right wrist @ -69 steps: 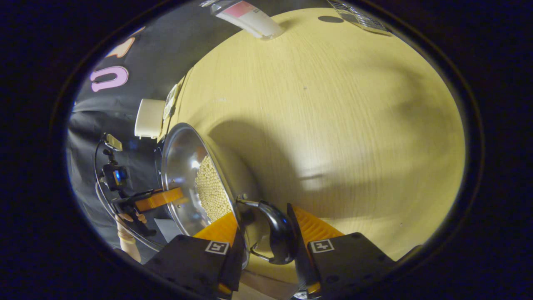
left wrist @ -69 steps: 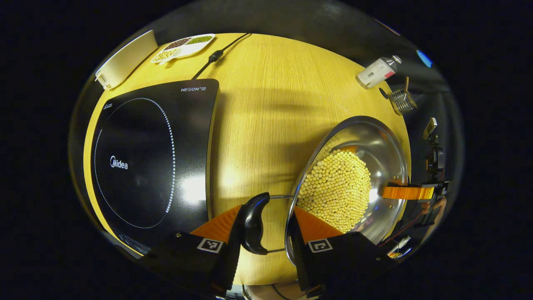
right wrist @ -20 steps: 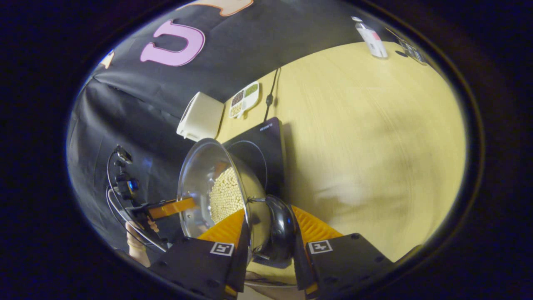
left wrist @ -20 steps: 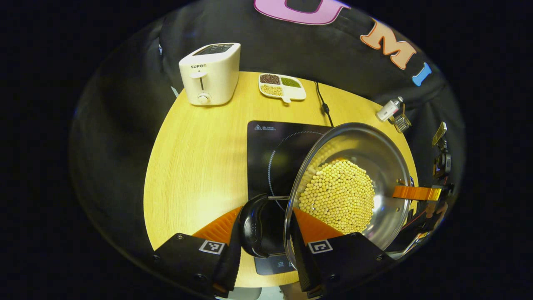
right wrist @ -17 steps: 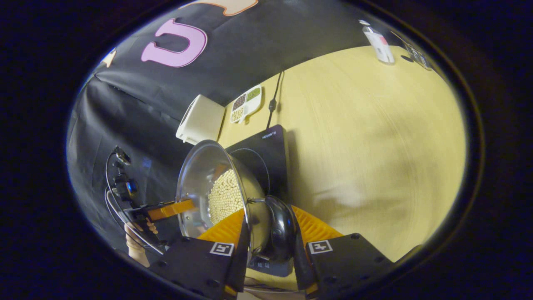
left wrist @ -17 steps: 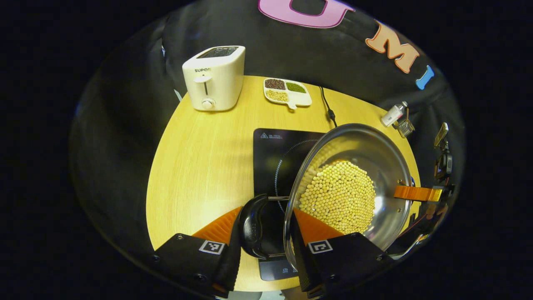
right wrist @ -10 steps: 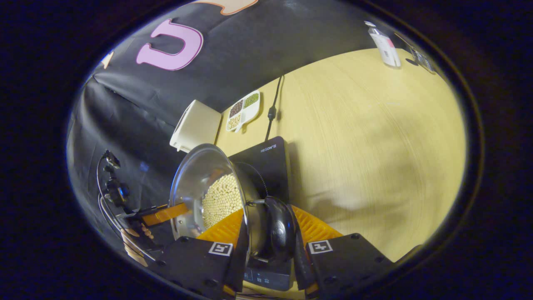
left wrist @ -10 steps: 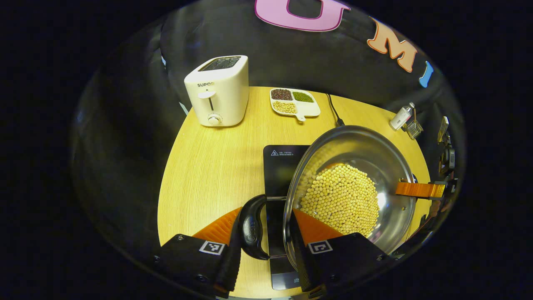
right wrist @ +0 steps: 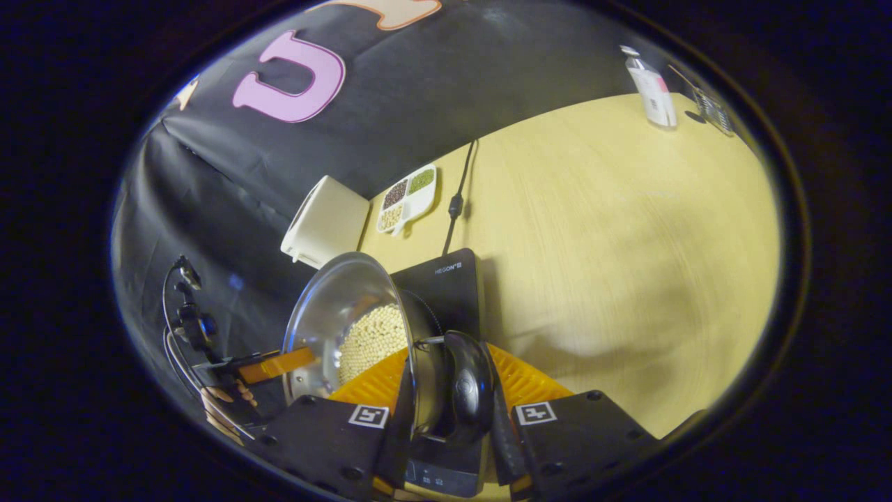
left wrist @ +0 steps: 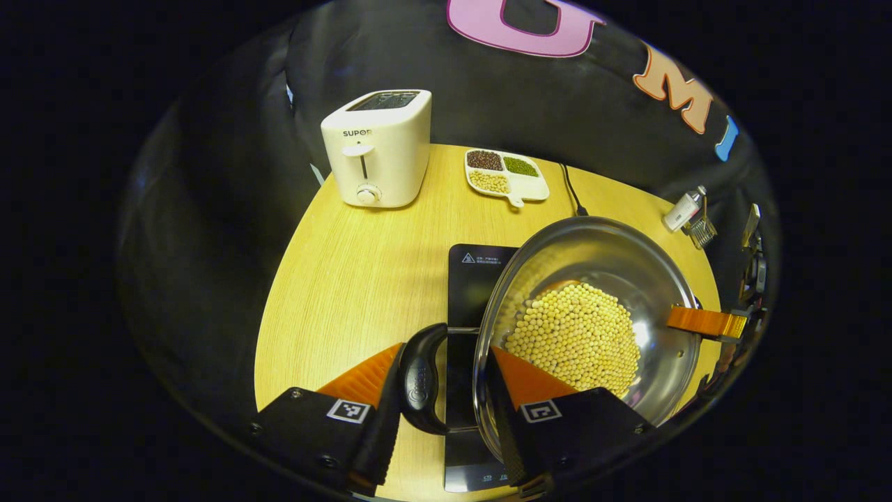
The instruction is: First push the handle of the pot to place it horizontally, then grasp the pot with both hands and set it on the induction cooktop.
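A steel pot (left wrist: 627, 265) with several yellow beans in it hangs over the black induction cooktop (left wrist: 477, 275). In the left gripper view my left gripper (left wrist: 446, 352) is shut on the pot's black near handle (left wrist: 417, 380). The other gripper's finger (left wrist: 704, 322) sits at the pot's far rim. In the right gripper view my right gripper (right wrist: 446, 355) is shut on the opposite black handle (right wrist: 468, 382), with the pot (right wrist: 334, 307) to its left and the cooktop (right wrist: 449, 282) beneath. The left gripper (right wrist: 275, 366) and a hand (right wrist: 223, 403) hold the far side. I cannot tell if the pot touches the cooktop.
A white toaster (left wrist: 380, 150) and a white tray of beans (left wrist: 509, 178) stand at the back of the round wooden table (left wrist: 348, 279). The cooktop's cable (right wrist: 456, 188) runs to the wall. A bottle (right wrist: 651, 87) and a small wire rack (right wrist: 714, 111) stand at the far right edge.
Both grippers have carried the pot from the bare table leftwards over the cooktop. Over the last second it has come to cover more of the cooktop's ring.
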Available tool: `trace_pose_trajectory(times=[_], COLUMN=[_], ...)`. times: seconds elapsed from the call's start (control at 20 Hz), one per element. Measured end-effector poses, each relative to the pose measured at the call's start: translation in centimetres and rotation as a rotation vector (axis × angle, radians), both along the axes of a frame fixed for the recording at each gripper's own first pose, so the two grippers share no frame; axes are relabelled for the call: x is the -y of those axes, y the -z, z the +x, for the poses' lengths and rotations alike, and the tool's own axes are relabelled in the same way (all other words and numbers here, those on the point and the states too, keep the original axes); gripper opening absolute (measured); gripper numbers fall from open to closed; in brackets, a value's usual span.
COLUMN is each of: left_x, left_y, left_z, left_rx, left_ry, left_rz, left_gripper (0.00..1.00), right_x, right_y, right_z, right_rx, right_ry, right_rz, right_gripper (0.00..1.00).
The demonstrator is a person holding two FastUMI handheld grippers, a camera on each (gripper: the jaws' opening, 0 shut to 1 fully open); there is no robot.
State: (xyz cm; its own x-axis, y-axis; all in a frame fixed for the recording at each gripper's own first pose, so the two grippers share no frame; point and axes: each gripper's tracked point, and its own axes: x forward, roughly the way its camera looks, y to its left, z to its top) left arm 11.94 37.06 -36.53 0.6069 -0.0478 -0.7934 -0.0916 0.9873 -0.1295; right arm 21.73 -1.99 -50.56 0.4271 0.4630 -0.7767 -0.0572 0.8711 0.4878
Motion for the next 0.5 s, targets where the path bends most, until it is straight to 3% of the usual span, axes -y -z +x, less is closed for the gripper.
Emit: trace_pose_trajectory(times=[0.05, 0.1, 0.35, 0.45, 0.5], left_x=[-0.1, 0.0, -0.1, -0.3, -1.0], left_y=[-0.1, 0.0, -0.1, -0.1, -0.1], left_z=[0.1, 0.1, 0.1, 0.0, 0.0], left_rx=[0.003, 0.003, 0.005, 0.012, 0.025], left_ry=[-0.001, -0.003, -0.013, -0.033, -0.056], left_rz=[-0.001, -0.002, -0.001, 0.013, 0.042], left_gripper=[0.65, 0.65, 0.66, 0.67, 0.70], right_x=[0.0, 0.0, 0.4, 0.8, 1.5], right_y=[-0.1, 0.0, -0.2, -0.1, -0.5], right_z=[0.0, 0.1, -0.4, -0.7, -1.1], right_rx=[0.002, 0.005, 0.005, 0.010, 0.013], right_ry=[0.001, -0.001, 0.007, 0.003, 0.004], right_rz=[-0.002, -0.005, -0.019, -0.053, -0.074], right_gripper=[0.51, 0.45, 0.45, 0.48, 0.62])
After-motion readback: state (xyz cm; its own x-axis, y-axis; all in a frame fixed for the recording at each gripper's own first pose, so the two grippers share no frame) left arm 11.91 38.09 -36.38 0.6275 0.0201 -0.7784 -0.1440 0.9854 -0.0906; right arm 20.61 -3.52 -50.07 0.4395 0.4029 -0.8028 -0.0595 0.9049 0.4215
